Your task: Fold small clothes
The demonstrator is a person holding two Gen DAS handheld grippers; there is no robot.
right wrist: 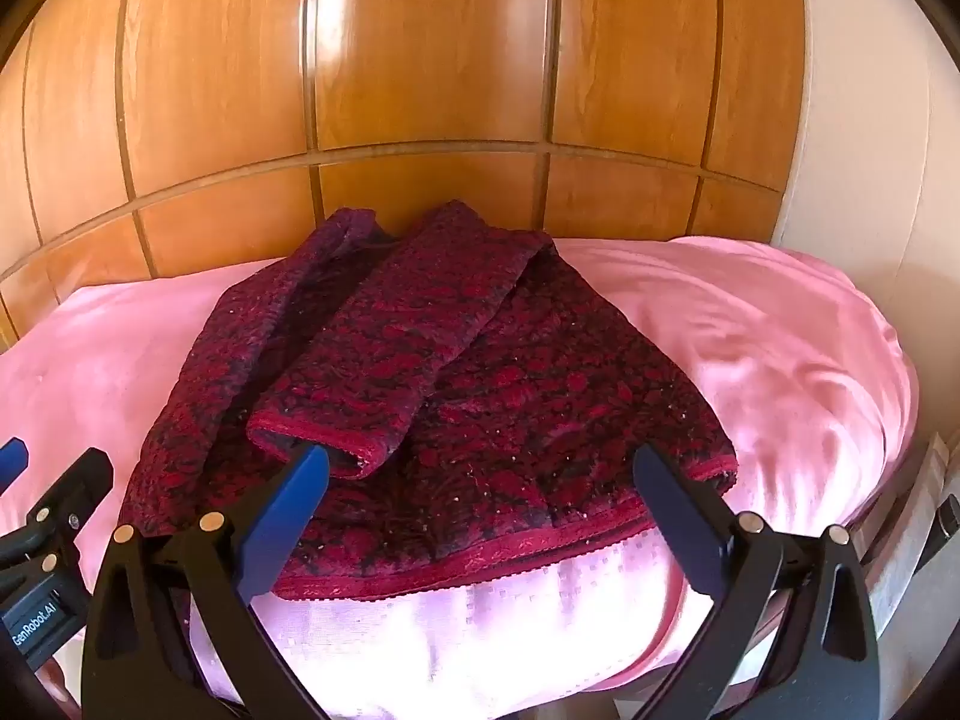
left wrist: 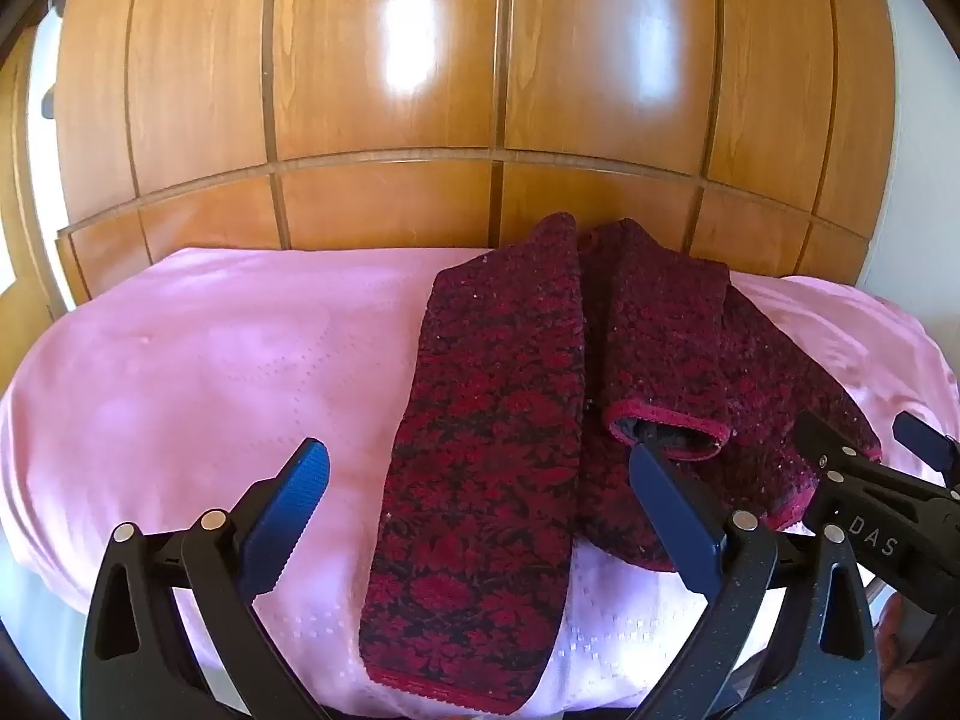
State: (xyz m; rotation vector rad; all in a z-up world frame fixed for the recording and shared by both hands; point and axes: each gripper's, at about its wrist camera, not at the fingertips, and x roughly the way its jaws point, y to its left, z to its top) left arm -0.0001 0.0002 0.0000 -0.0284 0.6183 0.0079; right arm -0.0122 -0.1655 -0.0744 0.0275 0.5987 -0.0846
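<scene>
A dark red flowered knit garment lies on a pink cloth-covered surface. One sleeve stretches toward me in the left wrist view. The other sleeve is folded over the body, its cuff facing me. My left gripper hovers open over the long sleeve, nothing between its blue fingers. My right gripper is open above the garment's near hem, not touching it. The right gripper also shows at the right edge of the left wrist view.
A glossy wooden panelled wardrobe stands right behind the pink surface. A pale wall rises at the right, with a chair-like frame beside the surface's right edge. The left gripper's body sits at the left.
</scene>
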